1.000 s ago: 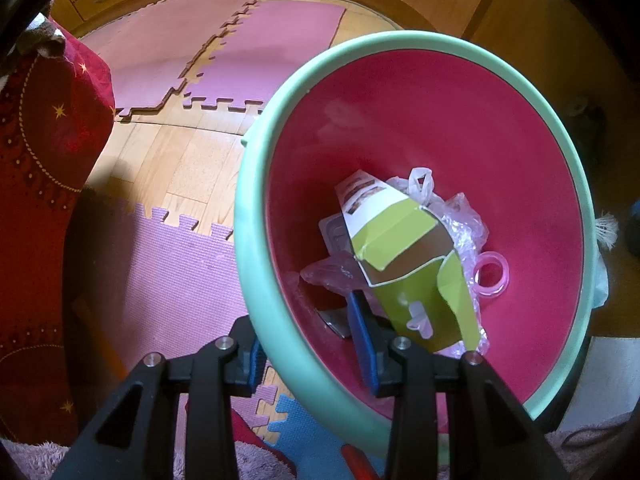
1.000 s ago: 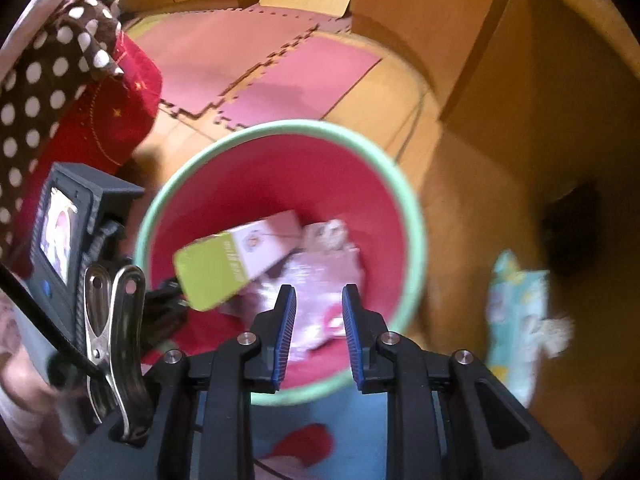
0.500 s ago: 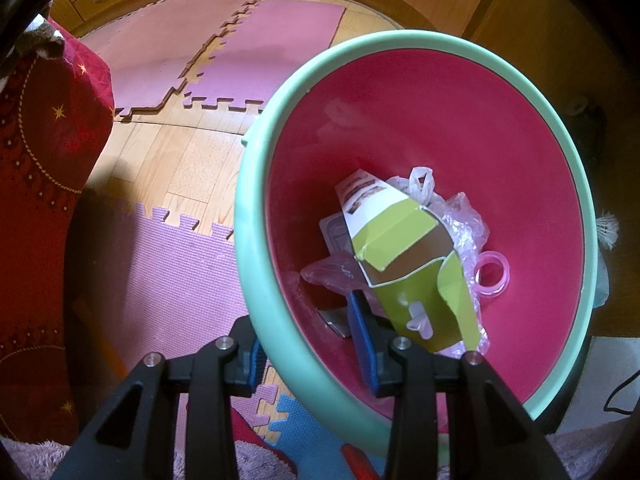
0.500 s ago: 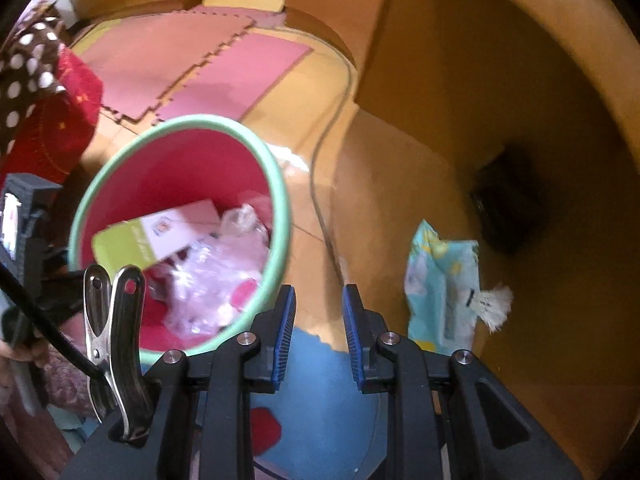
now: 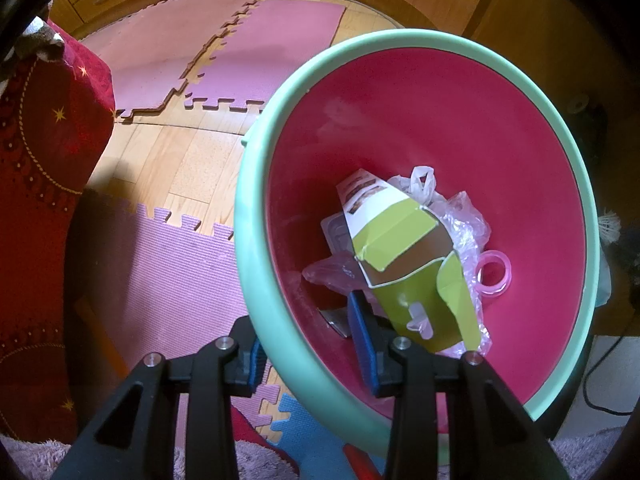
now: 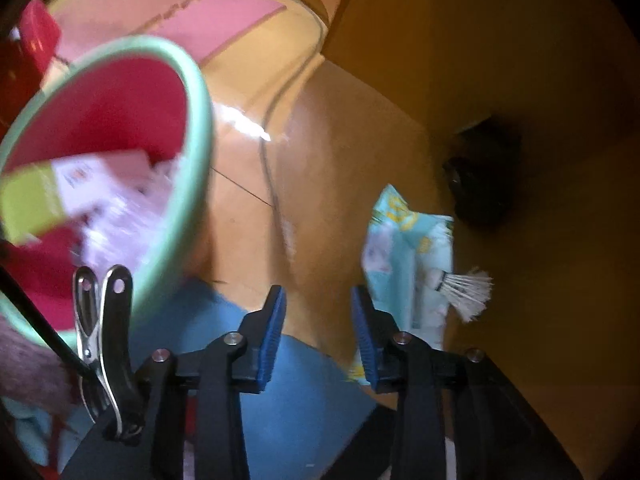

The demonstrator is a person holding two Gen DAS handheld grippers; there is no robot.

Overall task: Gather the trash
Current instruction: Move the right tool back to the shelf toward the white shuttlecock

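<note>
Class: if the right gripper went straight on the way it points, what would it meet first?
Probably the bare wood floor: the right gripper has been opening, with nothing between its jaws. The wrapper lies just right.

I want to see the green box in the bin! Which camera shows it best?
The left wrist view shows the green box best: sharp, near the middle, lying on clear plastic wrap inside the bin. The right wrist view shows only a blurred green and white part of it at the left edge.

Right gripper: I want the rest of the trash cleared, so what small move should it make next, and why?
Probably ease the right gripper, jaws just opening and empty, rightward over the pale blue packet on the floor beside it; the left gripper already holds the bin.
</note>
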